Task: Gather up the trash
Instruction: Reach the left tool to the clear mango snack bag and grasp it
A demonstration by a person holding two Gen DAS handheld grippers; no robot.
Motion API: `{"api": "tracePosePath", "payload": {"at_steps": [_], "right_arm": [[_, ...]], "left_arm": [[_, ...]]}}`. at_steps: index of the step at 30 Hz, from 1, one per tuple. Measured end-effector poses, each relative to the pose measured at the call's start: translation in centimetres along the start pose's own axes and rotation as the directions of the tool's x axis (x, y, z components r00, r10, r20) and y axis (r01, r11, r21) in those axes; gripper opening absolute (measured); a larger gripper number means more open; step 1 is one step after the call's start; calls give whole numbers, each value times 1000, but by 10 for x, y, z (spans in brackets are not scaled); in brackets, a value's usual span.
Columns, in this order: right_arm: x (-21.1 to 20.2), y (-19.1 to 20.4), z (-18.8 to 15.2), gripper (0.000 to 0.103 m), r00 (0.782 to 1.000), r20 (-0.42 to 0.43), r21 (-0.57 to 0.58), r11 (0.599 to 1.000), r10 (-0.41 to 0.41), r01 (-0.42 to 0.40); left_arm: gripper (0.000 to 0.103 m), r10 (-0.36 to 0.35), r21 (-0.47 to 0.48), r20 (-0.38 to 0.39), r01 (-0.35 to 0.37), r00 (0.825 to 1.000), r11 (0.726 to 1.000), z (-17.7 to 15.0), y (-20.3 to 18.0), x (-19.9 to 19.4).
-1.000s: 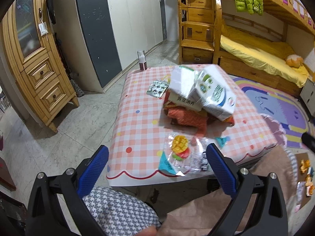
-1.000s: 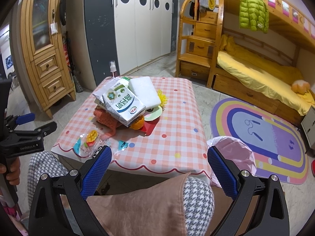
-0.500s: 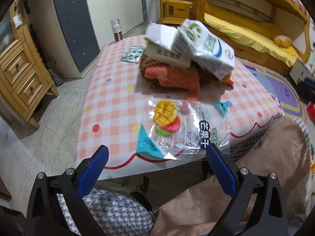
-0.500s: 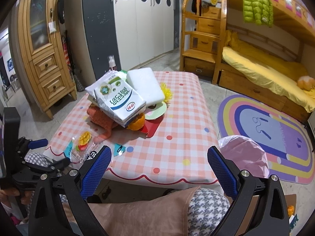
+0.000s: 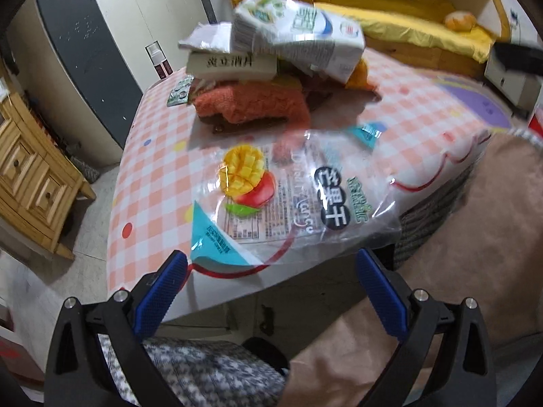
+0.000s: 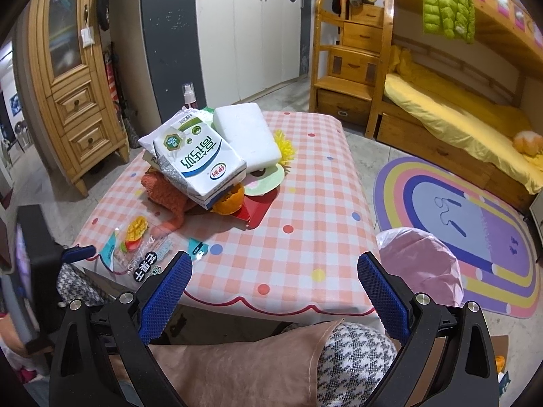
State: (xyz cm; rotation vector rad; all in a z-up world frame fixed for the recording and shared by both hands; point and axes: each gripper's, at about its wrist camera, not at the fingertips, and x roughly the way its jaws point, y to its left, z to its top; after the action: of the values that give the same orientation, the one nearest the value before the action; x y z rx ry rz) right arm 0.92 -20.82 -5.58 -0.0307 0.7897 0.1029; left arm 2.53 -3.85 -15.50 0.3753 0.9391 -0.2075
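While left tool (image 5: 271, 278) gapes, mango wrapper (image 5: 292, 196) just ahead — table (image 5: 152, 183) edge

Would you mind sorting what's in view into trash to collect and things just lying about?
Trash: mango snack bag, milk carton, orange peel.
Lying about: spray bottle, green jacket, rainbow rug.

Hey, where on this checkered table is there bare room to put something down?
The table's right half is bare, from the red tray to the right edge. The left is crowded: milk carton pile, orange cloth, mango wrapper.
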Motion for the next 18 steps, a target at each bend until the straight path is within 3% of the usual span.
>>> {"api": "tracePosePath", "payload": {"at_steps": [11,18], "right_arm": [[-3,2,-1,97,1000,0,-10,1000,-1,1],[-7,1,0,97,1000,2,-5,1000,-4,4]], "left_arm": [[94,-25,25,67,24,997,999,8,-3,2],[92,-105,9,128,105,986,994,33,2,6]]}}
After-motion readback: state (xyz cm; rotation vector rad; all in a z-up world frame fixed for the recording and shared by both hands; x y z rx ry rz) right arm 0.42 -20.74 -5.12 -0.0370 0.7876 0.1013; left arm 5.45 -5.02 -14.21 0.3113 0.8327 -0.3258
